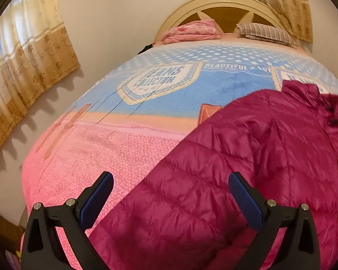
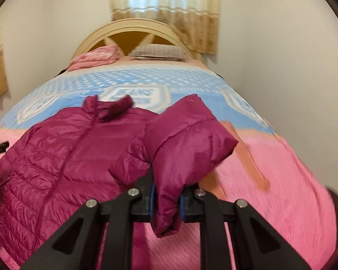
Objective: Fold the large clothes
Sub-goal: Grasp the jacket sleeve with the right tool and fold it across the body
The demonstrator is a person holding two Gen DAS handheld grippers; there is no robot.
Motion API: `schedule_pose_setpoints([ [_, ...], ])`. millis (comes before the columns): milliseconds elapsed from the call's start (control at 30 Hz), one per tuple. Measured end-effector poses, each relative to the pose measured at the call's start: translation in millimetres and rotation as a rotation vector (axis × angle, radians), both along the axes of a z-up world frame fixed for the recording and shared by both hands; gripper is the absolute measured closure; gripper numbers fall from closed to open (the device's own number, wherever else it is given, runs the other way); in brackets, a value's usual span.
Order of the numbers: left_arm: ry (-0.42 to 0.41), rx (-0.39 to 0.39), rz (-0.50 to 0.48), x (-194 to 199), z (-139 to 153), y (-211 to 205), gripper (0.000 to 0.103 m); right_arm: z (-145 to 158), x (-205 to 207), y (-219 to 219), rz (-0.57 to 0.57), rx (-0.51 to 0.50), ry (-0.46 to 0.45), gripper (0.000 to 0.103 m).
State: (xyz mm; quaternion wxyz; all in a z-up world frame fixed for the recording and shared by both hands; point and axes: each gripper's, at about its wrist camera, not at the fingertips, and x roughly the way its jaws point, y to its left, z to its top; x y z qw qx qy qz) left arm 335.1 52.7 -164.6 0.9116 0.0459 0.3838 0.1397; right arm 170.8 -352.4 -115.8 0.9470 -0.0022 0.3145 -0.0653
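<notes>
A magenta quilted puffer jacket (image 1: 247, 157) lies front up on the bed, its collar toward the headboard. My left gripper (image 1: 170, 189) is open above the jacket's lower left edge, and nothing is between its blue pads (image 1: 97, 199). In the right wrist view the jacket body (image 2: 63, 157) spreads at the left. My right gripper (image 2: 166, 199) is shut on the jacket's sleeve (image 2: 182, 139), which is lifted off the bed and bunched up over the jaws, with its cuff end hanging down between the arms.
The bed has a pink and blue blanket (image 1: 115, 144). A folded pink cloth (image 1: 191, 31) and a striped pillow (image 1: 266, 32) lie by the cream headboard (image 1: 216, 2). Curtains (image 1: 29, 63) hang on the left wall, close to the bed's edge.
</notes>
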Motion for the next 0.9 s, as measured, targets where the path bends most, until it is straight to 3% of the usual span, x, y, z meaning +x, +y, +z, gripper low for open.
schedule_pose_setpoints([
  [200,-0.016,0.019,0.025,12.3,0.3,14.1,0.001,3.7,42.1,61.8,0.137,-0.106,0.003,0.086],
  [467,0.026,0.017,0.117,25.6,-20.1,53.8,0.001,-22.6,94.6,147.9,0.302,-0.209,0.031,0.086],
  [667,0.038,0.049,0.146,23.9,-35.1,64.6,0.001,-50.6,111.1,203.2,0.408,-0.270,0.062,0.086],
  [900,0.048,0.060,0.156,19.7,-41.0,68.5,0.001,-81.0,112.5,235.3,0.481,-0.277,0.112,0.086],
])
